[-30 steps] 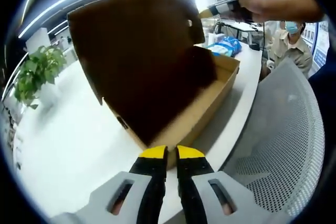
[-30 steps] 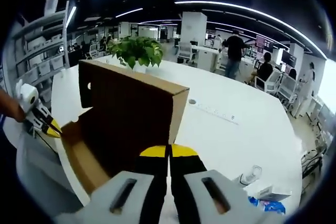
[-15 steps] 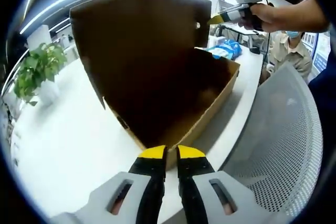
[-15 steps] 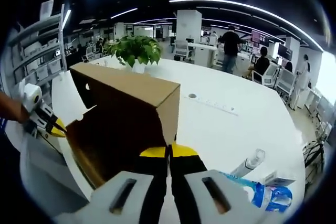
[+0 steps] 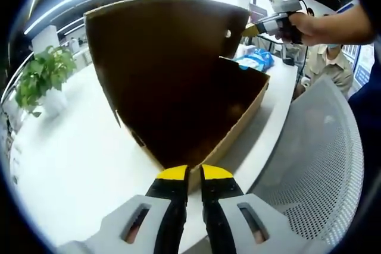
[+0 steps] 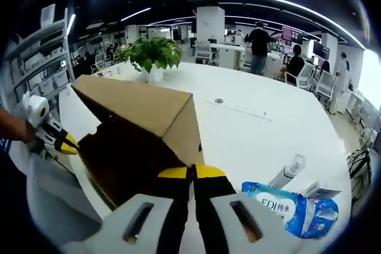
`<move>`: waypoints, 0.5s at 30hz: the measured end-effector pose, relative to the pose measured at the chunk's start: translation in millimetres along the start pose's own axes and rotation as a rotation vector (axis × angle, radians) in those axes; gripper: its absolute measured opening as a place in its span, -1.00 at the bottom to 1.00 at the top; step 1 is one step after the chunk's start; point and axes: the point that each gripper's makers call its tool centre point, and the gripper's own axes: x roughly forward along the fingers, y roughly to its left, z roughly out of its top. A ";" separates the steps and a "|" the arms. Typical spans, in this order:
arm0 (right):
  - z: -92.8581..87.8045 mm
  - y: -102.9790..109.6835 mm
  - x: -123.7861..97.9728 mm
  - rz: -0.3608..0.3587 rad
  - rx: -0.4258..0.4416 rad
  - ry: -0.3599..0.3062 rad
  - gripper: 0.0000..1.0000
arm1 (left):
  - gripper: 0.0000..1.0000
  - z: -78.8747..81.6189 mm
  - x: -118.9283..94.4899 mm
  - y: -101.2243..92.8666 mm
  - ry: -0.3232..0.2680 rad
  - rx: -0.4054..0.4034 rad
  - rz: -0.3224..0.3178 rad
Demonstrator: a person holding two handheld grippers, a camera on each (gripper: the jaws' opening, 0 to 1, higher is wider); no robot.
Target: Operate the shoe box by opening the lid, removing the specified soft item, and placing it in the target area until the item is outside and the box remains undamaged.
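A brown cardboard shoe box (image 5: 241,114) lies on the white table (image 5: 71,165), its lid (image 5: 161,57) raised and leaning over the dark inside. What lies inside is hidden in shadow. My left gripper (image 5: 194,173) is shut on the box's near corner. My right gripper (image 5: 253,28), held by a hand, pinches the lid's far corner beside a small round hole. In the right gripper view the lid (image 6: 137,102) slopes away with its top face showing, and my right gripper (image 6: 191,172) is shut on its edge. The left gripper (image 6: 65,143) shows at the box's far end.
A blue soft packet (image 6: 286,209) and a white bottle (image 6: 289,171) lie on the table beside the box. A potted plant (image 6: 152,55) stands farther back. A grey mesh chair (image 5: 315,165) presses against the table's edge, and a person (image 5: 327,57) sits behind.
The lid has tilted down over the box, so its top face now shows in the right gripper view. The right gripper went with it. The left gripper stayed on the corner.
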 end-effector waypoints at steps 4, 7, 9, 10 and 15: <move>-8.2 3.3 -1.2 -0.001 -0.003 0.012 -0.99 | -0.92 -0.1 -0.2 -1.3 -0.003 -0.002 0.000; -15.3 4.4 -1.2 0.002 0.008 0.023 -0.99 | -0.92 0.1 -0.7 -2.4 -0.004 -0.007 -0.003; -19.7 5.9 -1.6 0.004 0.017 0.030 -0.99 | -0.92 0.0 -1.0 -3.2 -0.005 -0.014 -0.006; -21.4 6.6 -2.0 0.004 0.022 0.032 -0.99 | -0.92 -0.1 -1.2 -3.6 -0.006 -0.017 -0.007; -36.7 9.8 -3.6 0.011 0.062 0.052 -1.00 | -0.92 -0.7 -2.4 -5.7 -0.014 -0.028 -0.013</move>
